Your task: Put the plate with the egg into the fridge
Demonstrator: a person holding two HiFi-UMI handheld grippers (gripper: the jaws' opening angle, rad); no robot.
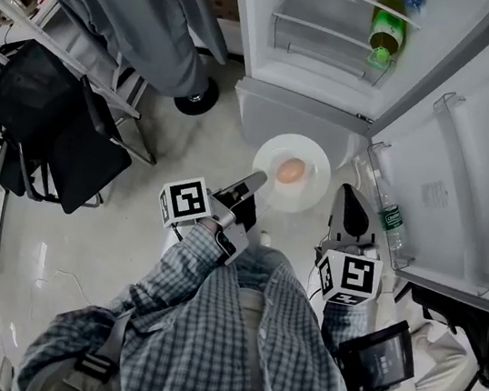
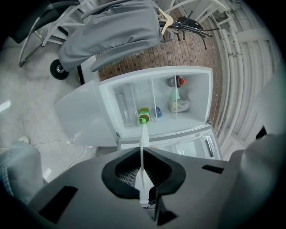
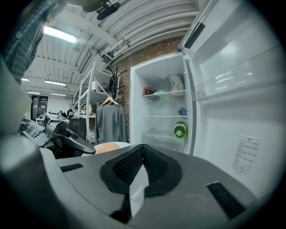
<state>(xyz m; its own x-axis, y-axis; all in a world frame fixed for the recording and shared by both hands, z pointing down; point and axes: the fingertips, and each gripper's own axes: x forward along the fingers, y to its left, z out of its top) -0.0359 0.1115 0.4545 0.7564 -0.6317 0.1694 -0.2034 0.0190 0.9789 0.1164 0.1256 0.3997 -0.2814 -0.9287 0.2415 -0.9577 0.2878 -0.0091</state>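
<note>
A white plate (image 1: 306, 200) with a brown egg (image 1: 291, 171) on it hangs above the floor in front of the open fridge (image 1: 319, 73). My left gripper (image 1: 256, 181) is shut on the plate's left rim. In the left gripper view the plate (image 2: 143, 147) runs edge-on between the jaws of that gripper (image 2: 143, 179). My right gripper (image 1: 348, 193) is shut, just right of the plate, and I see nothing held in it. In the right gripper view the egg (image 3: 106, 148) shows to the left of that gripper (image 3: 142, 167), which points at the fridge shelves (image 3: 163, 116).
A green bottle (image 1: 386, 33) lies on a fridge shelf. The open door (image 1: 469, 170) stands at the right, with a water bottle (image 1: 390, 222) in its rack. A black chair (image 1: 61, 133) and a grey garment (image 1: 135, 16) on a rack stand at the left.
</note>
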